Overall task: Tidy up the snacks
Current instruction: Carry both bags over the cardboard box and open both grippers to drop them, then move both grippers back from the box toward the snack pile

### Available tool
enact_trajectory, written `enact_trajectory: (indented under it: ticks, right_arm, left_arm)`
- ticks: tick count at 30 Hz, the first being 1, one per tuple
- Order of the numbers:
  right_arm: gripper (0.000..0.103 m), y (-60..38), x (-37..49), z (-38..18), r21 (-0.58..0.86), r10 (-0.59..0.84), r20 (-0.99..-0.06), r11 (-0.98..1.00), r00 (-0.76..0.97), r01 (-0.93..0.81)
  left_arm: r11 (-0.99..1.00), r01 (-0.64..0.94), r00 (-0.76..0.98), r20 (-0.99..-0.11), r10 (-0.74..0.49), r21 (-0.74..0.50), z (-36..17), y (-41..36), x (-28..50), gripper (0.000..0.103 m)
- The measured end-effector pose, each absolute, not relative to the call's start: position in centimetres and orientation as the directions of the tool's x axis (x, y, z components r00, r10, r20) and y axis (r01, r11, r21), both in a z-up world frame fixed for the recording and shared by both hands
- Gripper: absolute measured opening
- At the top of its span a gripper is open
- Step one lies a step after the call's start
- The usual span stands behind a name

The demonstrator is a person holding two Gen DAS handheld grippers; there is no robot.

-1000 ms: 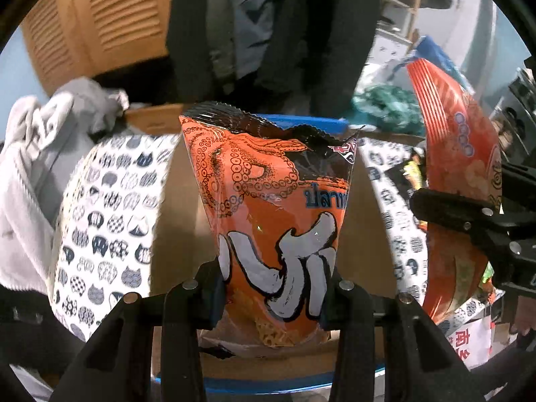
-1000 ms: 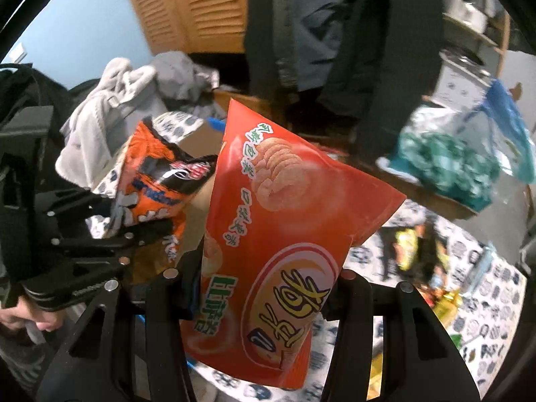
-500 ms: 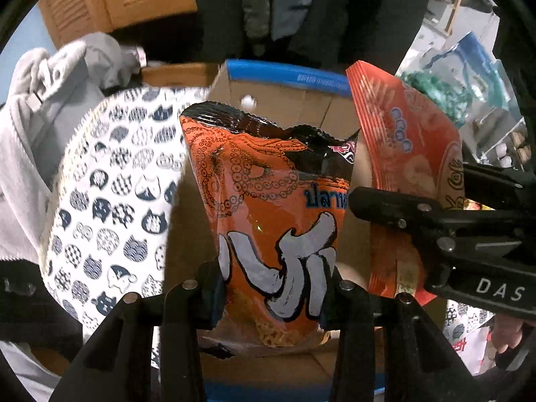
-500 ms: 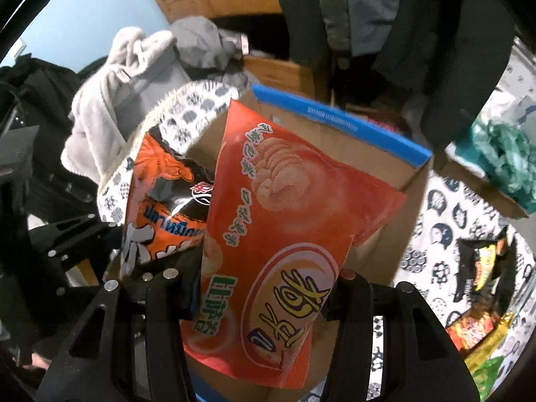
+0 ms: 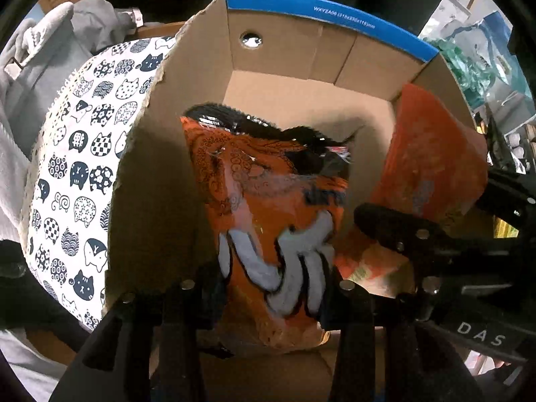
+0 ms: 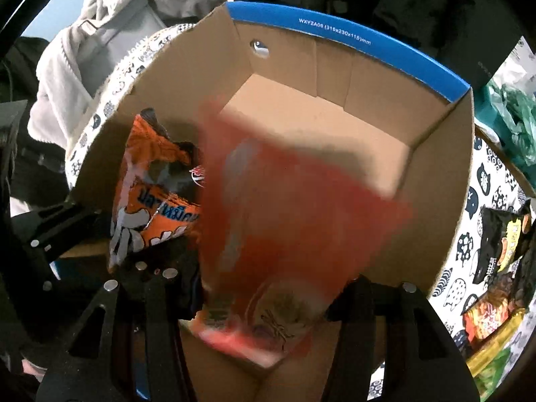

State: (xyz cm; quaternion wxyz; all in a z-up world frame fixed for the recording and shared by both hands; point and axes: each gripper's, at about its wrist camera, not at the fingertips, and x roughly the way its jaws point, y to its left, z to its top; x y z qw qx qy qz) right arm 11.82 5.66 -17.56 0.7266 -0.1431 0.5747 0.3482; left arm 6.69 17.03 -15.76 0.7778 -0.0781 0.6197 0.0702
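– Now, item one: the orange snack bag (image 5: 268, 201). Location and holder?

– Inside the cardboard box (image 5: 278, 63), against its left wall, upright, sealed top edge pointing down at the box floor. Holder: left gripper (image 5: 273, 288), pressed together on the bag's lower part, one pad on each side. It is probably kept pinched so that the bag goes in standing on edge and does not flop flat.

– Item two?

– The red snack bag (image 6: 294, 207). Inside the box, just right of the orange bag, over the middle of the floor. It sits between the fingers of the right gripper (image 6: 264, 298), whose jaws have just been opening. The bag is smeared with blur while the fingers are sharp, so it seems to be slipping free. Judged: a release, so the bag drops in beside its neighbour.

– Why two bags side by side?

– Likely to file them in a row from the left wall and leave the right half of the box for the rest.

– Remaining stock?

– Loose snack packets (image 6: 495, 284), outside the box past its right wall, lying on the cat-print cloth (image 5: 77, 167), which also shows left of the box. They have not been put away yet.

– Risk?

– The red bag may fall flat or lean on the orange one, and the left gripper's release should wait until its bag touches the floor.
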Motion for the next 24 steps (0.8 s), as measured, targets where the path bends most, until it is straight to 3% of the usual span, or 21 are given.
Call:
enact_trajectory:
  ticks: [5,9,13,24]
  right_arm:
    - [0.062,5.3,11.9,-17.4,0.224,0.369,-0.926,0.713,0.084,-0.664]
    - [0.069,4.5,11.9,-16.0,0.254,0.421,-0.9,0.712,0.108,-0.654]
    - [0.076,3.3,11.5,-13.5,0.219,0.446,-0.873,0.723,0.2,-0.655]
    - [0.079,-4.3,10.4,-7.4,0.149,0.441,-0.829,0.768,0.344,-0.623]
  left_arm:
    - [0.979,-0.199,0.24,-0.971,0.01,-0.039,-14.8,16.6,6.4,0.053]
    - [0.983,-0.185,0.278,-0.959,0.053,0.0,-13.0,15.8,5.8,0.08]
    - [0.982,-0.171,0.344,-0.93,0.13,0.074,-10.9,15.4,5.5,0.08]
    - [0.995,-0.093,0.469,-0.883,0.019,-0.028,-6.3,11.5,4.9,0.08]
